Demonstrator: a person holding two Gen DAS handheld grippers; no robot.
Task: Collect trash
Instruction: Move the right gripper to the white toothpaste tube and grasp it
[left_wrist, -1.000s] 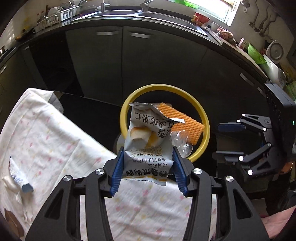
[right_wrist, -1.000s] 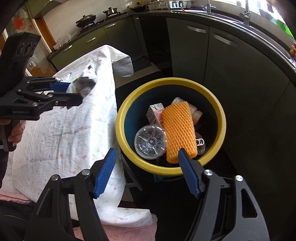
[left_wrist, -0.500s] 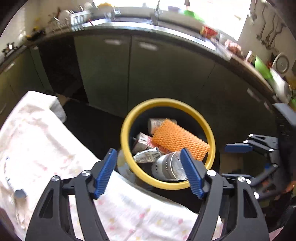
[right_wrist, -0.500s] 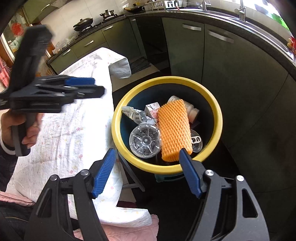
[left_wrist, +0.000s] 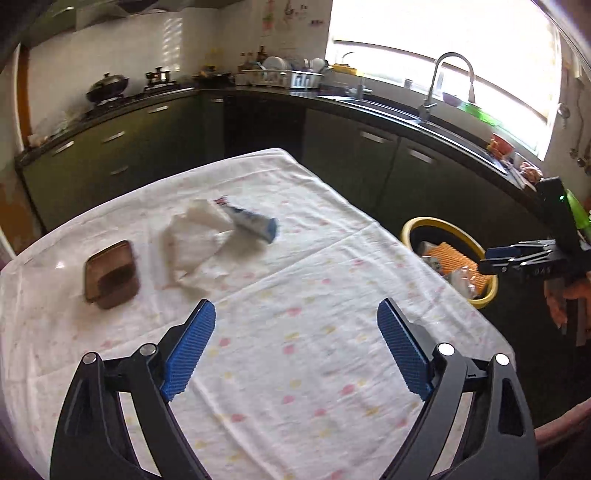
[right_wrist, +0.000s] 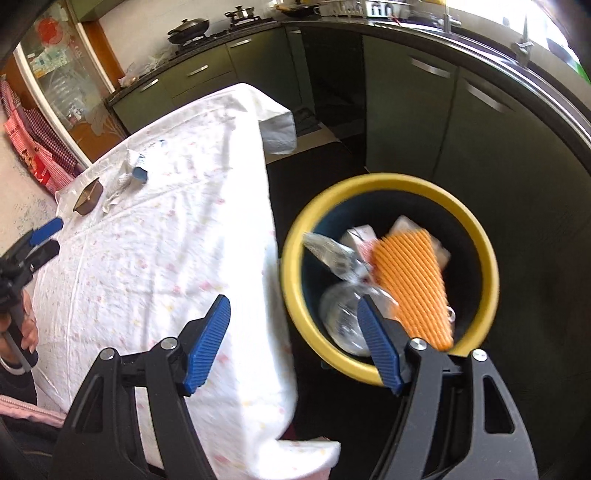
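Note:
My left gripper (left_wrist: 295, 314) hovers over the white-clothed table (left_wrist: 332, 332), its jaws opening with nothing between them. Ahead of it lie a brown plastic container (left_wrist: 110, 275), a crumpled white tissue (left_wrist: 195, 236) and a blue-and-white tube (left_wrist: 251, 221). The yellow-rimmed bin (right_wrist: 388, 180) stands on the floor beside the table. It holds an orange foam net (right_wrist: 413, 284), a silvery snack wrapper (right_wrist: 332, 254), a clear bottle (right_wrist: 340, 317) and a small carton (right_wrist: 360, 236). My right gripper (right_wrist: 293, 306) is open and empty above the table's edge, next to the bin.
Dark kitchen cabinets and a counter with a sink (left_wrist: 388, 107) wrap around behind. The bin (left_wrist: 436, 221) sits low at the table's right side, with the right gripper (left_wrist: 491, 260) beside it. A person's hand (right_wrist: 26, 328) holds the left gripper (right_wrist: 48, 240).
The left gripper let the snack wrapper fall into the bin, opened wide and swung away to face the table. The right gripper shifted sideways, so the bin now sits further right.

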